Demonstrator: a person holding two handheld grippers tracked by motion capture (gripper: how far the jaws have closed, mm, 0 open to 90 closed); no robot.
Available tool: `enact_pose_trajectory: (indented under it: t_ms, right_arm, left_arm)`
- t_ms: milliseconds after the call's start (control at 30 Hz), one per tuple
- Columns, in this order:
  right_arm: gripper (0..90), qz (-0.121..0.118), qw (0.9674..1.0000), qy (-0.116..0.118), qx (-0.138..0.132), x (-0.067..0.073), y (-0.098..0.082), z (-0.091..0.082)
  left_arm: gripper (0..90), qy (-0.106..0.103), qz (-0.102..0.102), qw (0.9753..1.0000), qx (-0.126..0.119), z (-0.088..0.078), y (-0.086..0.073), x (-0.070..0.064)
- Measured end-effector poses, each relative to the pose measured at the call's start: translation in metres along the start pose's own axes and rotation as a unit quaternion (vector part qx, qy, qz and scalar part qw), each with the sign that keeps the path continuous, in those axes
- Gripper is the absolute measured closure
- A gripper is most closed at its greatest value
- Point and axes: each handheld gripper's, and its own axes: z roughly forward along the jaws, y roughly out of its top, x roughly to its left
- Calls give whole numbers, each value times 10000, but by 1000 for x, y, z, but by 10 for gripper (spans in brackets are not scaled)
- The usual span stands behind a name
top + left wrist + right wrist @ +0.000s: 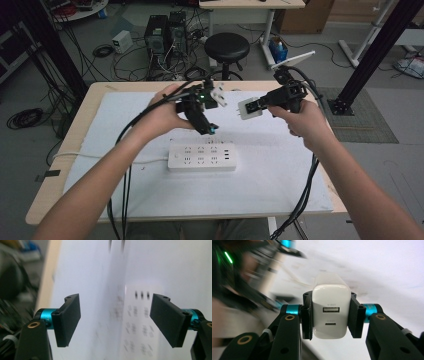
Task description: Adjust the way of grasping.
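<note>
While the right gripper (248,106) hangs above the far right part of the table (55,190), it pinches a white charger (249,108) between its two black jaws. From the right gripper view the charger (331,311) sits squarely in the grip, its flat end facing the camera, with a USB socket above a smaller oval port; the jaws press on its two side faces and the body runs away from the camera beyond them. Seen from the high view, the charger sticks out from the jaws toward the left, held in the air well above the white mat (280,185) that covers the tabletop.

The left gripper (210,129) is raised over the middle of the mat, tipped downward, and its jaws stand wide apart with nothing between them. Through that gap the left gripper view shows the mat and, blurred, a white power strip (140,327). On the high view the power strip (201,156) lies flat on the mat just on the near side of the left gripper, below and to the left of the held charger, with its cord (100,156) running off to the left edge of the table.
</note>
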Motion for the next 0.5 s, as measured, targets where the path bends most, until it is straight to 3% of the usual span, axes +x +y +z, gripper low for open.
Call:
enact_pose_trajectory:
  t_ms: [33,67,100,133,233,267,333,400,467,500]
  right_arm:
    - [620,-286,9990,-307,133,3,2,-4]
    - [620,-607,9960,-596,258,6,4,-7]
    - [619,-914,9912,-845,440,9,5,-10]
    - [620,-1051,9883,-948,573,11,6,-12]
    - [619,-1674,9670,-1598,1061,17,10,-14]
    - [619,-1885,9577,-1795,1228,18,11,-14]
    - [619,-2143,9448,-2023,1433,19,13,-13]
    - [619,-2205,9377,-2155,1600,17,14,-12]
    - [619,-2393,9262,-2315,1771,15,14,-10]
    - [619,-2393,9262,-2315,1771,15,14,-10]
  left_arm:
    - [245,-93,-147,9995,270,-1,-9,6]
    - [245,-205,-369,9971,637,-4,-21,12]
    - [241,-267,-576,9945,833,-5,-29,15]
    - [224,-377,-830,9900,1074,-6,-40,19]
    - [219,-630,-1418,9730,1707,-14,-71,29]
    - [219,-664,-1548,9685,1836,-17,-81,32]
    - [219,-679,-1913,9584,2007,-22,-99,39]
    - [218,-707,-2203,9494,2124,-25,-114,44]
    - [211,-626,-2359,9443,2210,-28,-125,47]
    - [193,-626,-2359,9443,2210,-28,-125,47]
